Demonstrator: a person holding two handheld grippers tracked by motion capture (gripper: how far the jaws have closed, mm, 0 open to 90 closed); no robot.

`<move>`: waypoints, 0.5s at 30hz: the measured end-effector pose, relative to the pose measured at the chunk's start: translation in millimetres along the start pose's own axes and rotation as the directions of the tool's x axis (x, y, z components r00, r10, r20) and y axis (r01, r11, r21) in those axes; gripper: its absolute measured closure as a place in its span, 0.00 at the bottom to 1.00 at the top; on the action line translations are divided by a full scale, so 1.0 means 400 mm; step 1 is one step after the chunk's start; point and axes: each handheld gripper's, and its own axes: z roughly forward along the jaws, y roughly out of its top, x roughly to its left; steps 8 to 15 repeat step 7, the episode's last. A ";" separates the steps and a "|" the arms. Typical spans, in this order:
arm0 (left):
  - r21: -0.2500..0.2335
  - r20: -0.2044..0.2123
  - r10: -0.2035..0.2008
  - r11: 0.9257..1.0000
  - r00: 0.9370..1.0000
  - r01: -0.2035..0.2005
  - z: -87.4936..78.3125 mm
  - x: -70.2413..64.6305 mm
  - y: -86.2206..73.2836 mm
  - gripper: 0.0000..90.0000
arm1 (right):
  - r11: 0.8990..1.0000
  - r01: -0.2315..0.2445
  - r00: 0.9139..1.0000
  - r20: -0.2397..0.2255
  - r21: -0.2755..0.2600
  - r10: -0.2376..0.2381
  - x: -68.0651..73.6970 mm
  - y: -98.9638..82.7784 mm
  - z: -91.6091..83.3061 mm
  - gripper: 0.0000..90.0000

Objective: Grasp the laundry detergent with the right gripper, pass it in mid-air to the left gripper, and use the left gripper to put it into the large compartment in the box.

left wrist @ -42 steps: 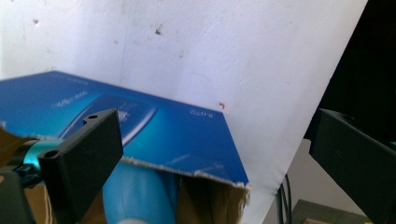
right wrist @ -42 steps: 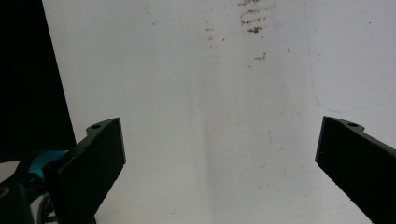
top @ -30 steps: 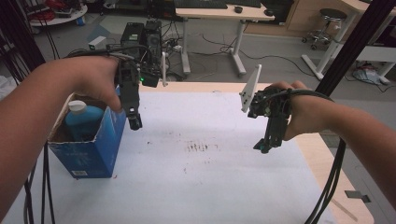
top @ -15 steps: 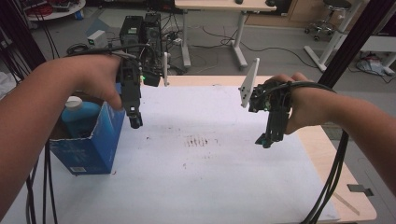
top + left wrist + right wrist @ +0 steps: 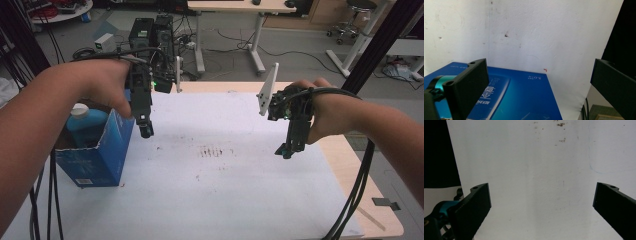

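With both sets of jaws wide and empty, I'd lower my left gripper [image 5: 145, 131] squarely beside the blue carton [image 5: 97, 155], avoiding the bottle [image 5: 86, 122]; right gripper [image 5: 286, 150] waits.

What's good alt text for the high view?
Two hand-held grippers hang above a white-covered table, jaws pointing down: the left gripper beside an open blue box with a blue bottle standing inside, the right gripper over bare cover near the table's right side. Faint reddish marks lie between them; desks and computer towers stand behind.
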 end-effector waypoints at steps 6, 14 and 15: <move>-0.010 -0.008 -0.002 1.000 1.000 0.002 -0.009 -0.007 -0.004 0.02 | 1.000 0.002 1.000 0.005 0.001 -0.002 0.004 0.001 -0.002 0.01; -0.007 -0.008 -0.002 1.000 1.000 0.002 -0.012 -0.007 -0.005 0.02 | 1.000 -0.001 1.000 0.004 0.002 0.001 0.006 0.002 -0.003 0.01; -0.007 -0.008 -0.002 1.000 1.000 0.002 -0.012 -0.007 -0.005 0.02 | 1.000 -0.001 1.000 0.004 0.002 0.001 0.006 0.002 -0.003 0.01</move>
